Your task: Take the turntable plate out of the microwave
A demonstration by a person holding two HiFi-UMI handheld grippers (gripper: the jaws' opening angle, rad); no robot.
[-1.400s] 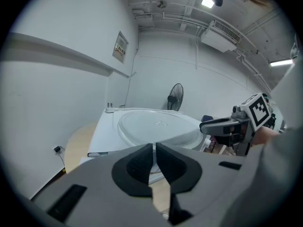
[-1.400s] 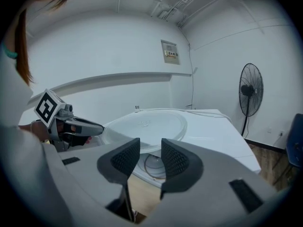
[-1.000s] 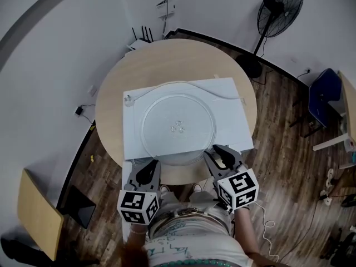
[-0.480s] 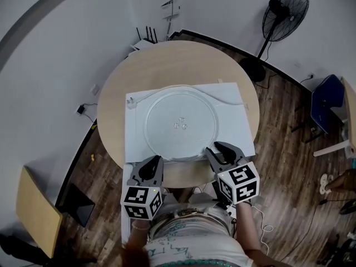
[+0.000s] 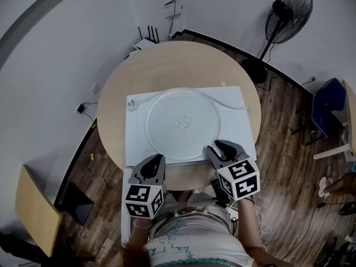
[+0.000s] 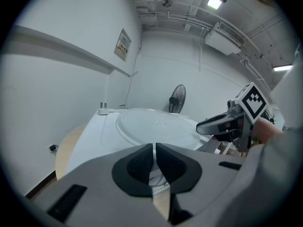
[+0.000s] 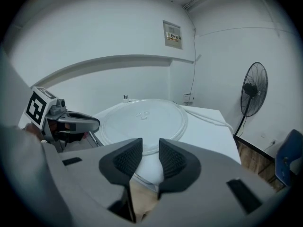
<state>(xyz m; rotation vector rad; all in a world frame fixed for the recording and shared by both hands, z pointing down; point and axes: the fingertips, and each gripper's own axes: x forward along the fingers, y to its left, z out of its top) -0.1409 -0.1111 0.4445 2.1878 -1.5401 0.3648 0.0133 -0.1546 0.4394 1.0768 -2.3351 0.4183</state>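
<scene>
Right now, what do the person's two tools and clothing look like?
Both the left tool and right tool have grey moulded bodies, black ribbed pads and a white cube with black square markers. The right tool's jaws have just been closing, nothing between them. The person wears a light shirt with teal print.

The turntable plate (image 5: 183, 125) lies on top of the microwave (image 5: 236, 102), which sits on the worktop (image 5: 167, 65). The left tool (image 5: 158, 158) and right tool (image 5: 216, 146) flank the microwave's near edge. A fan (image 5: 289, 15) stands behind, to the right.
</scene>
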